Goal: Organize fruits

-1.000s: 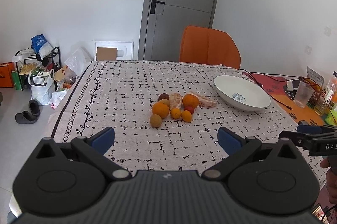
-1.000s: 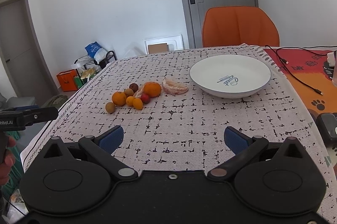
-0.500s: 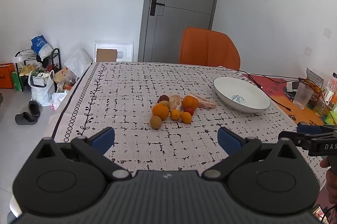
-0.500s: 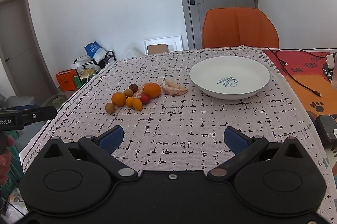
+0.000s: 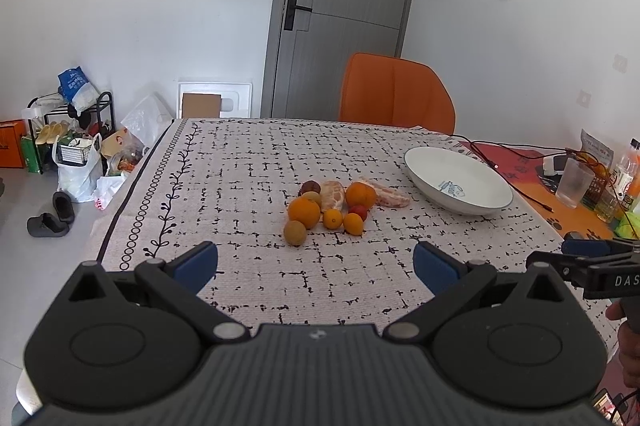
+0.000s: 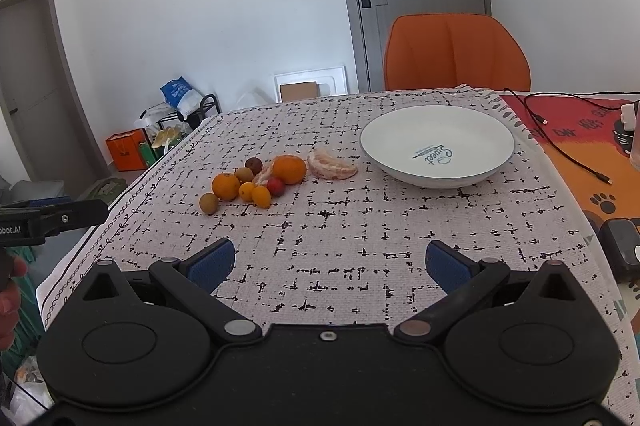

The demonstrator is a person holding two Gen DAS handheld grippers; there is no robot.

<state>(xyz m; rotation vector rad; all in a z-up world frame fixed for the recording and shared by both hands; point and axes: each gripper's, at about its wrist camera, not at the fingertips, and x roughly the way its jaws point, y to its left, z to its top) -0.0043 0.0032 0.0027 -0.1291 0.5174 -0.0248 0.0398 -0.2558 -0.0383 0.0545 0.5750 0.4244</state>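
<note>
A white-walled room with a grey door and an orange upholstered chair (image 6: pixel 456 52) frames a table under a pale tablecloth with a black grid pattern (image 5: pixel 248 162), where the sorting has yet to begin. A shallow white ceramic bowl with a blue printed logo (image 6: pixel 437 146) stands empty on the cloth, and every fruit lies in a loose cluster just to its left: two round oranges (image 6: pixel 289 169), a few small orange kumquat-like fruits (image 6: pixel 261 196), a small red fruit (image 6: pixel 275 186), a dark plum-coloured fruit (image 6: pixel 253 164), two dull brown-green round fruits (image 6: pixel 209 203), and peeled citrus segments (image 6: pixel 332 167) lying nearest the bowl.

The left gripper (image 5: pixel 316 262) and the right gripper (image 6: pixel 327 262) both hover over the near edge of the table, well short of the cluster, jaws spread wide and holding nothing; each appears at the edge of the other's view, with part of a hand (image 5: pixel 628 338) beneath.

The likely trouble lies in the packing. The round fruits touch one another, so closing on one may nudge its neighbours and set them rolling across the cloth, perhaps toward the table edge left of the bowl. The peeled segments look soft and could be crushed by a hard squeeze. A black cable (image 6: pixel 568 150) trails just right of the bowl.
</note>
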